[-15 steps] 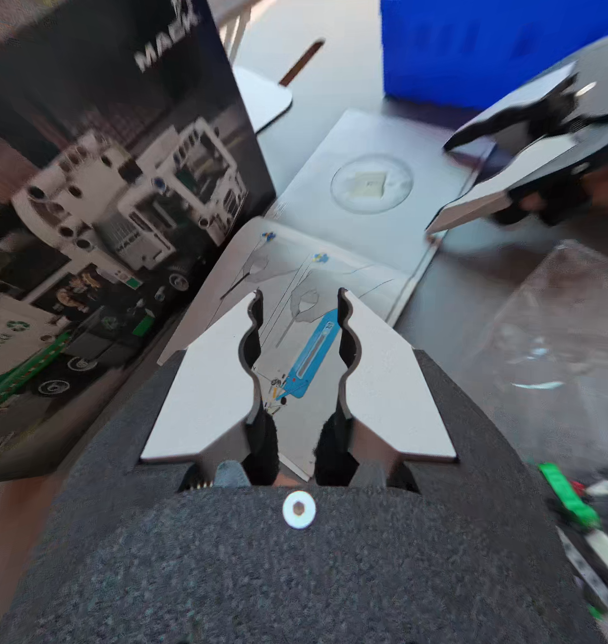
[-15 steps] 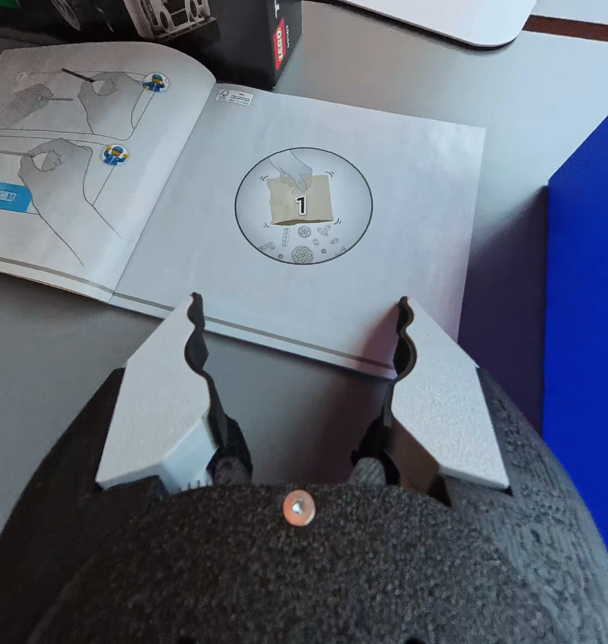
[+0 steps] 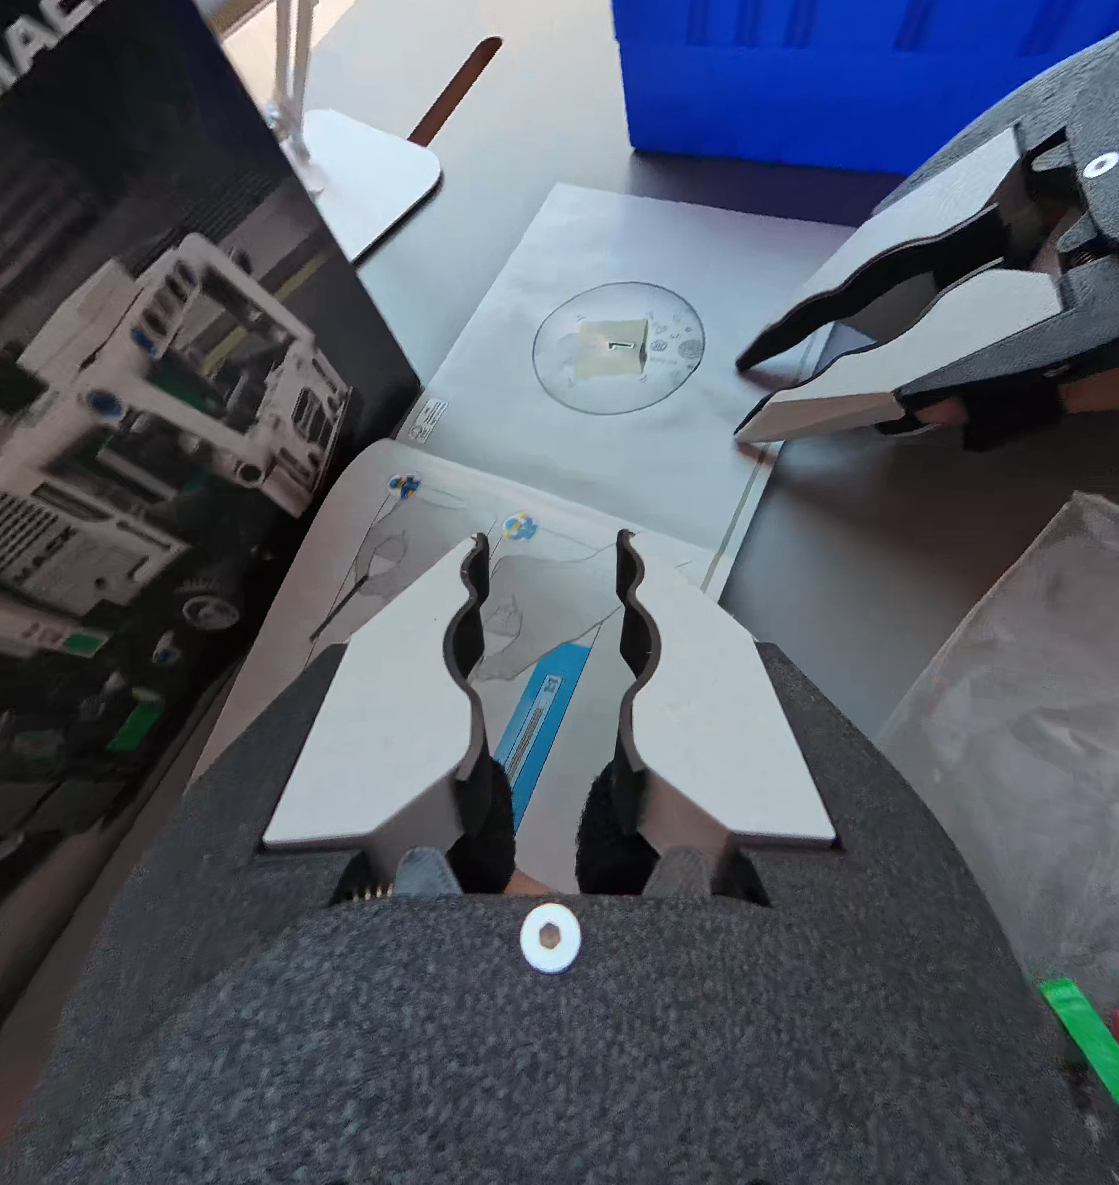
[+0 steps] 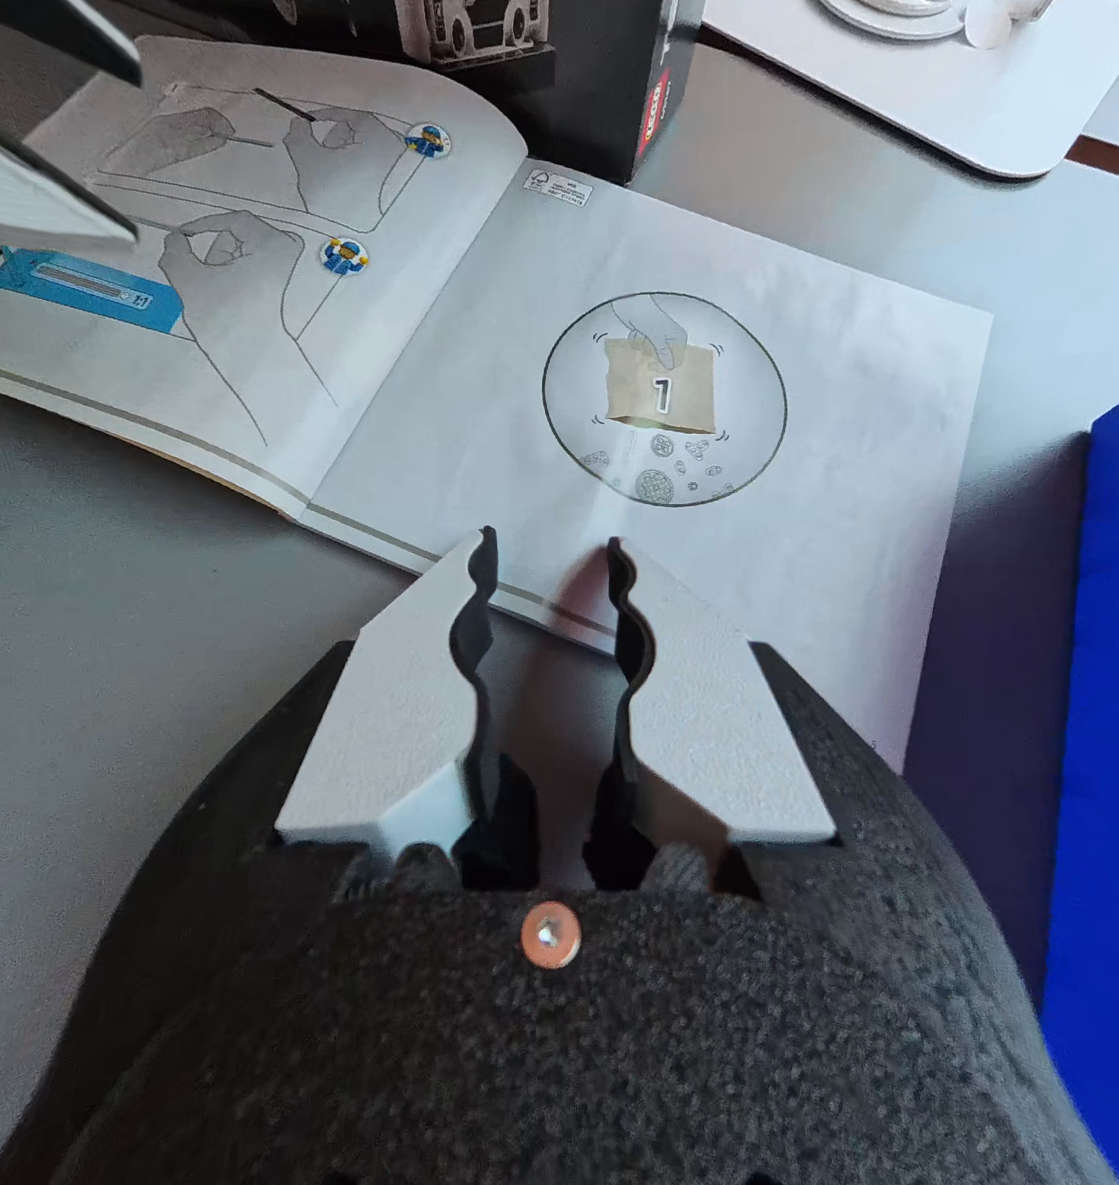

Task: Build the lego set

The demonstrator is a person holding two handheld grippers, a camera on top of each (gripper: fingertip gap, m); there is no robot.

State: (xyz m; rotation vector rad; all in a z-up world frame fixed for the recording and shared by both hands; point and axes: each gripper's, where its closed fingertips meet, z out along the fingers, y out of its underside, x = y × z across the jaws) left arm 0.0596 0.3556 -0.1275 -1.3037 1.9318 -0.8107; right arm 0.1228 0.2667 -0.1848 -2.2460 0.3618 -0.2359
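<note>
Grey tabletop (image 4: pixel 127 641) is our work surface, w/ a blue bin (image 4: pixel 1114 705) along its right side and a white pad (image 4: pixel 928 83) at the far edge. On it lies the instruction booklet (image 4: pixel 800 577), open at its first pages: left page has hand sketches and a blue scale bar, right page the bag-emptying drawing. Just beyond it stands the black lego box (image 3: pixel 127 449) w/ the white truck picture.

Progress, as far as we can judge: barely begun. No assembled bricks show anywhere. Near the booklet, on the left wrist view's right side, sits a clear plastic bag (image 3: pixel 1025 737), and a few loose pieces incl. a green beam (image 3: pixel 1095 1051) lie at the lower right corner; too blurred to say whether the bag is opened. So reading the manual is about where we are; sorting parts and all building steps are left.

Tools: our left gripper (image 3: pixel 550 545) hovers over the left page, jaws partly apart w/ a clear gap, nothing between them; whether the tips touch paper we can't tell. Our right gripper (image 4: pixel 550 538) sits at the near edge of the right page, jaws narrowed but not closed, gap visible, empty. In the left wrist view its tips look to be at or on the page edge; contact isn't certain.
</note>
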